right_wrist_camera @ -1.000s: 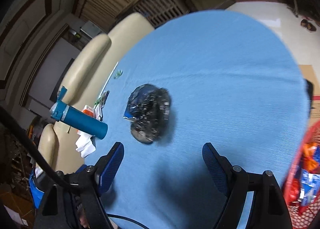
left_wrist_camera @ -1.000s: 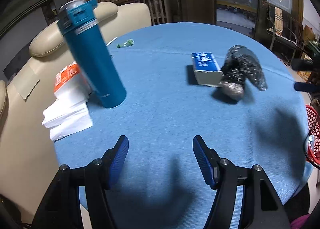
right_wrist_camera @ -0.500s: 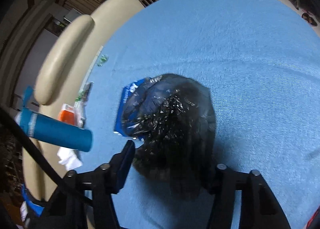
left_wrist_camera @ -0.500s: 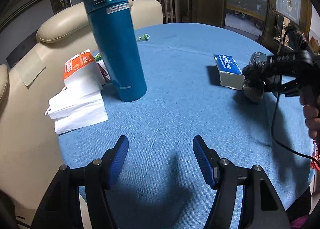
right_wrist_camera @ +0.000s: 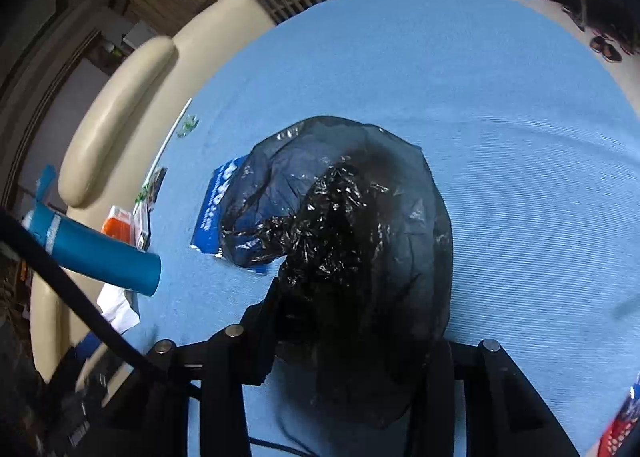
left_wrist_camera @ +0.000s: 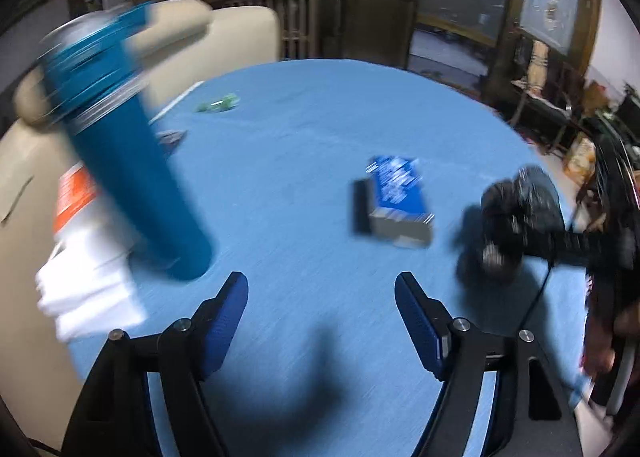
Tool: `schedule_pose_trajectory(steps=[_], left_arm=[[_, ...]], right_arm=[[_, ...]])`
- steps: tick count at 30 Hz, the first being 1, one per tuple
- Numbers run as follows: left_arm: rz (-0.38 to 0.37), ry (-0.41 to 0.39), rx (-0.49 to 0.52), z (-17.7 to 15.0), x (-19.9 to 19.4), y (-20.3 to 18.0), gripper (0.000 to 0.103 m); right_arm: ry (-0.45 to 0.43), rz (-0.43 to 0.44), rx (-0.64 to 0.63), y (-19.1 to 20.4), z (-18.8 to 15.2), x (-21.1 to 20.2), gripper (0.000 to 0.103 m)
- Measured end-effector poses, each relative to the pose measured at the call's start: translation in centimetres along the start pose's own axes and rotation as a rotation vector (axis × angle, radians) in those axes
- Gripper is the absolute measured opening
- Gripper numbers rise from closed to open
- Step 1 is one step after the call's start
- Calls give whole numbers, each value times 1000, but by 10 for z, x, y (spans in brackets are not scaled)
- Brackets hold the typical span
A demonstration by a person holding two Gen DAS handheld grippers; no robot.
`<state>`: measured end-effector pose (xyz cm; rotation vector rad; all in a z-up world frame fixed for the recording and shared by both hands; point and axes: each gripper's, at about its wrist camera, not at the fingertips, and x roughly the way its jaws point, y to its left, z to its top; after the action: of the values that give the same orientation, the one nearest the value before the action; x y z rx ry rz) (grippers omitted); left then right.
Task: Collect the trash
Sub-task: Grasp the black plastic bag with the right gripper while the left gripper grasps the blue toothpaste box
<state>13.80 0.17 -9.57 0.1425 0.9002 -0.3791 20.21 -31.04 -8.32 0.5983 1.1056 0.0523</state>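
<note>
A crumpled black plastic bag (right_wrist_camera: 352,249) fills the middle of the right wrist view, and my right gripper (right_wrist_camera: 352,321) is shut on its lower part; the fingers are mostly hidden by the bag. In the left wrist view the same bag (left_wrist_camera: 516,213) shows at the right, held just off the blue tablecloth (left_wrist_camera: 300,145). A blue and white carton (left_wrist_camera: 400,201) lies on the table left of the bag, also in the right wrist view (right_wrist_camera: 216,201). My left gripper (left_wrist_camera: 322,321) is open and empty over the near table edge.
A tall teal bottle (left_wrist_camera: 132,185) stands at the left, beside white tissues (left_wrist_camera: 84,281) and an orange pack (left_wrist_camera: 70,193). A small green wrapper (left_wrist_camera: 220,105) lies at the far left of the table. Cream chairs (right_wrist_camera: 116,117) stand behind. A red basket (right_wrist_camera: 620,429) sits at the right edge.
My right gripper has closed on the black bag and pulled it away from the carton. The left gripper has swung, and its view is blurred.
</note>
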Motion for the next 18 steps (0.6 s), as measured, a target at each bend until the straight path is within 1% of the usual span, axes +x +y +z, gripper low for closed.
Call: schedule_pose_trajectory(steps=[2,4,5,8,10,18], left_arm=[[-18,22,1,16,16,-15,77],[-77,39,-5,31,31,-29,77],[-92,50,-6,37,38,-35,77],[-97,86,-7,50,61,-51,77],[-81,107,-8,55,75,-59,77],[-75,132,-1,58,98,-78,77]], right_arm=[[-24,-8,5,-12,-3,-13,43],[-42,-8,9,-23,-6,-25,43],[-51,-9,8,-28,-8,-30,43],[-74,-17,-2,-35,-11,-40,43],[-83,-20,-10,-37,-13,-44,43],[-101,-17,-24,-44,-13,-44,43]])
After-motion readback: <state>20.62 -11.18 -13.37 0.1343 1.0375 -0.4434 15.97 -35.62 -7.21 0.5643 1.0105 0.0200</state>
